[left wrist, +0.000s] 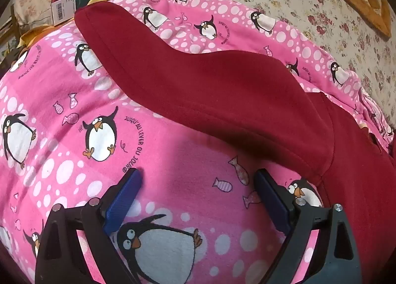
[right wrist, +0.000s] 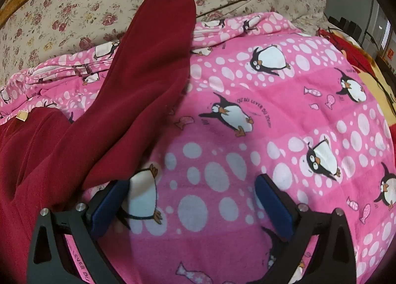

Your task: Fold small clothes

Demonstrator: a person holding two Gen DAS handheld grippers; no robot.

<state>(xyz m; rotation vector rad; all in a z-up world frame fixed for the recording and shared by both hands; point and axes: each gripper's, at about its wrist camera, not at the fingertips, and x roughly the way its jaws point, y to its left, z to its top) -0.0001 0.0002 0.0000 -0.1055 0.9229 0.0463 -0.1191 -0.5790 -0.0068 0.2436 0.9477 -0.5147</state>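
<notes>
Because the dark red garment (left wrist: 222, 90) lies spread on the pink penguin blanket (left wrist: 74, 115) with one sleeve (right wrist: 153, 66) reaching toward twelve o'clock, both the left gripper (left wrist: 198, 185) and the right gripper (right wrist: 193, 192) hover with jaws apart, empty, seemingly ready to fold it.

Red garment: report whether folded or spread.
Spread, unfolded: the red garment lies with a sleeve stretched across the pink penguin blanket.
</notes>
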